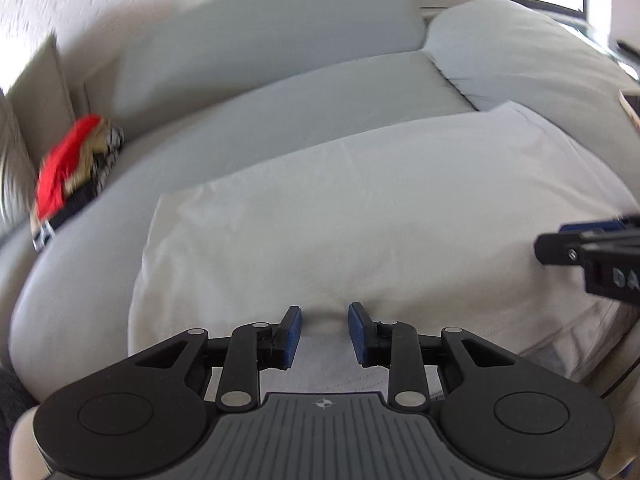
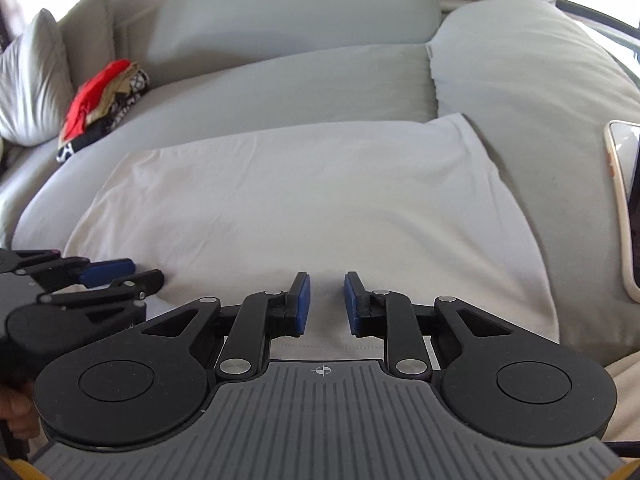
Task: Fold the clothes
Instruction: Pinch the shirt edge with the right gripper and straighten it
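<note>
A cream-white garment (image 1: 360, 208) lies spread flat on the grey sofa seat (image 1: 304, 100), folded into a broad rectangle; in the right wrist view the garment (image 2: 304, 196) fills the middle. My left gripper (image 1: 325, 320) stands open over its near hem, nothing between the blue pads. My right gripper (image 2: 327, 288) is open too, low over the near edge of the cloth. The right gripper (image 1: 576, 248) shows at the right edge of the left wrist view. The left gripper (image 2: 120, 274) appears at the left of the right wrist view.
A pile of red, tan and black-and-white clothes (image 2: 104, 100) sits at the far left of the seat, beside a pale cushion (image 2: 32, 80). A phone (image 2: 624, 208) rests on the thick armrest (image 2: 540, 80) at the right. The grey backrest (image 2: 296, 8) rises behind.
</note>
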A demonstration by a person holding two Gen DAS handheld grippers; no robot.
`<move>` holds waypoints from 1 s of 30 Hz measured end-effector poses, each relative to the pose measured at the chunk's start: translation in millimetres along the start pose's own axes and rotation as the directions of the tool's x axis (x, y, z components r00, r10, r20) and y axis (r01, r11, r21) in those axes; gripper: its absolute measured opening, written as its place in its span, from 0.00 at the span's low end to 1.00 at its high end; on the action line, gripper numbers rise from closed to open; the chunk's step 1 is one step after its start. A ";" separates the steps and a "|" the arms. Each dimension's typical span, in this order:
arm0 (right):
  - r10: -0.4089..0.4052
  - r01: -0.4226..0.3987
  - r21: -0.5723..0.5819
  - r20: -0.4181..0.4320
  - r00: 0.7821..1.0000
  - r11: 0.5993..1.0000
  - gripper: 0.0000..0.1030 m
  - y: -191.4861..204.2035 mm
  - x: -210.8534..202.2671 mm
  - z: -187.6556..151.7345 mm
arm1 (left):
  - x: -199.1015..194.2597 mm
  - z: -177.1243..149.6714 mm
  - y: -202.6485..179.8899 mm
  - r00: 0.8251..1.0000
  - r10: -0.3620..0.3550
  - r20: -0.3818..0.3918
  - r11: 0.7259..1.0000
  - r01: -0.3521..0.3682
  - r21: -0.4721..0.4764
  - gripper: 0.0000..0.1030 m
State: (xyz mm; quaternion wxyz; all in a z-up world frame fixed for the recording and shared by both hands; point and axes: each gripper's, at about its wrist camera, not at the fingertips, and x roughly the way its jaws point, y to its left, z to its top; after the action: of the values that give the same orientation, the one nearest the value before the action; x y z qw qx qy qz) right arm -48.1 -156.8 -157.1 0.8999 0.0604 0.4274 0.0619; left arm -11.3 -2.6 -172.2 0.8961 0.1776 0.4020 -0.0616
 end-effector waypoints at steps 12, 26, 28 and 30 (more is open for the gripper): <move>-0.001 0.022 0.102 -0.205 0.979 0.995 0.25 -20.5 -8.1 -32.8 | -13.3 -16.4 1.9 0.992 -0.063 -0.108 0.998 0.062 -0.011 0.22; 0.047 -0.024 0.550 -0.029 0.998 0.835 0.53 -96.7 -53.4 -62.9 | -34.8 -29.8 22.4 0.979 -0.181 -0.092 0.971 0.163 -0.176 0.33; 0.066 -0.054 0.612 0.003 0.998 0.789 0.54 -110.7 -53.1 -62.7 | -34.1 -24.2 24.7 0.981 -0.173 -0.081 0.970 0.156 -0.187 0.34; 0.086 -0.084 0.672 0.031 0.996 0.736 0.55 -127.2 -51.0 -62.2 | -31.2 -16.6 26.3 0.983 -0.163 -0.078 0.969 0.145 -0.199 0.34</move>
State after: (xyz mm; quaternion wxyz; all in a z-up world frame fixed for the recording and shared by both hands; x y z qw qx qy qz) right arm -120.9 -286.9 -177.8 0.8133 0.4003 0.4186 -0.0554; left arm -37.1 26.9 -152.1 0.8816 0.0612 0.4604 -0.0837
